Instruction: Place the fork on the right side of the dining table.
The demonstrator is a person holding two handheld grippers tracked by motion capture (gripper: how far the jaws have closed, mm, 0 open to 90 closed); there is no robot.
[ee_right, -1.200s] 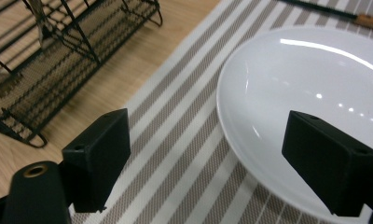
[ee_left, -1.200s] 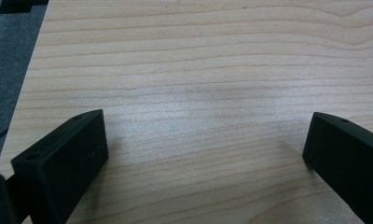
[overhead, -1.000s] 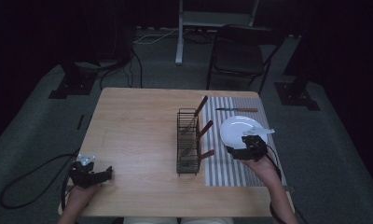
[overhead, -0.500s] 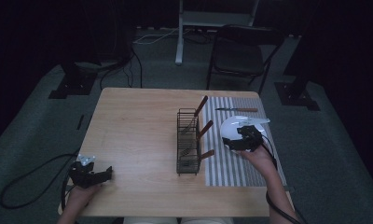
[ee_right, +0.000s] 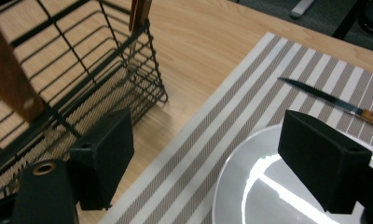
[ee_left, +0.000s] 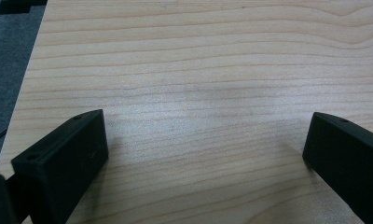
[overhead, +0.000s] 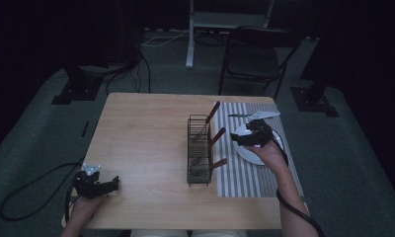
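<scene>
Jaws of the left gripper (overhead: 98,185) stand wide apart over bare tabletop (overhead: 141,143) at its near left corner, unmoved. Farther right, a wire rack (overhead: 199,148) holds wooden-handled utensils. Beside it, the right gripper (overhead: 250,136) gapes wide above the white plate's (ee_right: 250,186) left rim (on the striped mat (ee_right: 231,121)), having advanced toward the rack since a second ago.

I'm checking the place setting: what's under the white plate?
The white plate lies on the striped placemat, a knife beside it. The mat part beneath the plate is covered; the right gripper hovers open above.
</scene>
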